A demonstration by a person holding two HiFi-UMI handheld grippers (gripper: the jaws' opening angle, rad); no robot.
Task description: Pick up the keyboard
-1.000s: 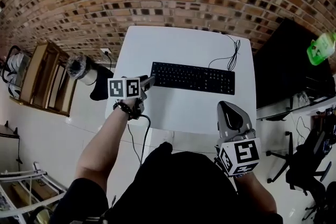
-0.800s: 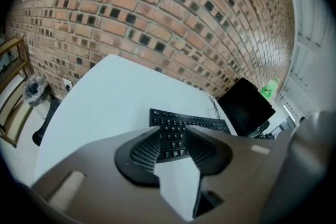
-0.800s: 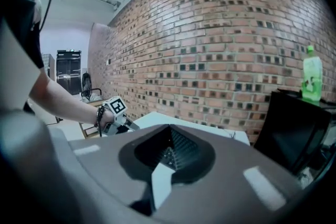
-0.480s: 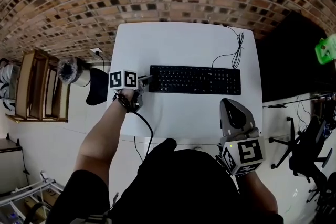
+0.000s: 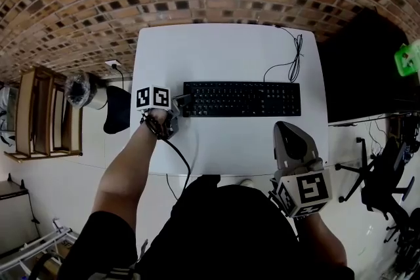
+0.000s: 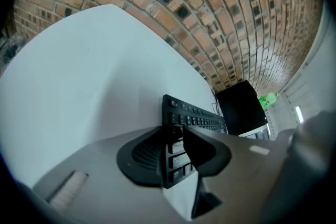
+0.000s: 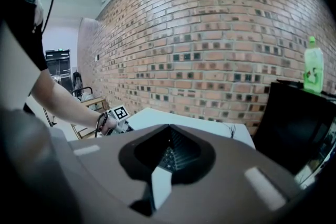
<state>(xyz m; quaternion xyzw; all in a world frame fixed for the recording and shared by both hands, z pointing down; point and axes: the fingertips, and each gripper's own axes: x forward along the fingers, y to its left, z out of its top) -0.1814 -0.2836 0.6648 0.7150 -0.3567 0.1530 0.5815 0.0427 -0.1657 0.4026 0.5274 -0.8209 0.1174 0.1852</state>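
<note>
The black keyboard (image 5: 241, 99) lies flat across the middle of the white table (image 5: 223, 49), its cable (image 5: 292, 59) running off at the back right. My left gripper (image 5: 184, 102) is at the keyboard's left end. In the left gripper view that end of the keyboard (image 6: 194, 115) stands between the jaws of the left gripper (image 6: 176, 139), which are closing on it; keys still show beside the right jaw. My right gripper (image 5: 289, 141) is shut and empty, hovering over the table's front right edge, short of the keyboard.
A black cabinet (image 5: 357, 69) with a green bottle (image 5: 408, 57) on it stands right of the table. A wooden shelf (image 5: 46, 111) and a wrapped bin (image 5: 79, 90) stand on the left. An office chair (image 5: 380, 180) is at the right. A brick wall lies behind.
My left gripper has come down and forward from the table's left edge onto the keyboard's left end. The right gripper has barely shifted.
</note>
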